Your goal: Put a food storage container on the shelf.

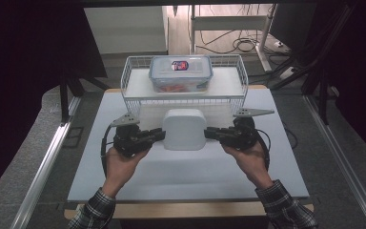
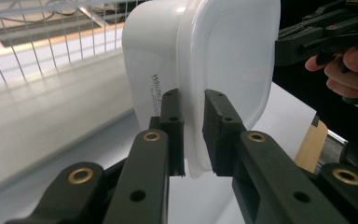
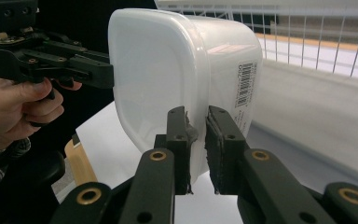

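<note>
Two checked sleeves came in at the near edge of the bench. One hand held the left tongs, and the other hand held the right tongs. Between them was a white plastic box with its lid on. It was in the middle of the white bench, just in front of a wire rack.

Seen from the left tongs' own camera, the left tongs were pinching the thin rim of the white box, one black pad on each side of the rim. Small black writing ran down the side of the box. The other tongs touched the far side of the box, with fingers curled round their handle.

Seen from the right tongs' own camera, the right tongs were pinching the rim of the box on their side too. A barcode sticker was on the box wall. The other tongs reached the far edge of the box.

Farther back, the wire rack stood on the bench. On its top shelf sat a clear box with a blue lid and something red inside. Behind the bench were cables on the floor.
</note>
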Available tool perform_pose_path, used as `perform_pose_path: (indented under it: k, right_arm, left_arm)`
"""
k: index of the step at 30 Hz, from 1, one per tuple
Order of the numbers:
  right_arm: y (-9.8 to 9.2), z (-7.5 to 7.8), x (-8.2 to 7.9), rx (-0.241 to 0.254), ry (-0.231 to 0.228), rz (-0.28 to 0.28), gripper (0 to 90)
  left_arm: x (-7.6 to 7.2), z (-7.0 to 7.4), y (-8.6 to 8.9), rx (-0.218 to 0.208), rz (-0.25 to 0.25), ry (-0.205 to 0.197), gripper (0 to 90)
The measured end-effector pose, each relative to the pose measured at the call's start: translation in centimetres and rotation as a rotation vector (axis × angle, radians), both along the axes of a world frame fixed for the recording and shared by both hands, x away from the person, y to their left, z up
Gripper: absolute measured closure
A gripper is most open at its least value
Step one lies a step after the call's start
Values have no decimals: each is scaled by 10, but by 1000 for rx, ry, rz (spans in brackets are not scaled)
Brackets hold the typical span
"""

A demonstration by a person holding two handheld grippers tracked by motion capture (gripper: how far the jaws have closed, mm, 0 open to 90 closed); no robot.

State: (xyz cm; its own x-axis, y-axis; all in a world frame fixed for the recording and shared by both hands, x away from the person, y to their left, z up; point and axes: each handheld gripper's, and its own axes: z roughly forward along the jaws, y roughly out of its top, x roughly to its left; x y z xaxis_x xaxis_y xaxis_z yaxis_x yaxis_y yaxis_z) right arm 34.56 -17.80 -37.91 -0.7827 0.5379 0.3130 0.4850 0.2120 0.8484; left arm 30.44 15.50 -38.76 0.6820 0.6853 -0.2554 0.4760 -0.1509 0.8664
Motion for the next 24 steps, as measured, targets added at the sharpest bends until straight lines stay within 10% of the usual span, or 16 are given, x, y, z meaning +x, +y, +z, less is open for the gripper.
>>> perform_pose_path:
  k: [24]
  right_arm:
    - [12,76,37,26,-107,-22,791]
  left_arm:
    - [38,77,9,-2,22,-74,790]
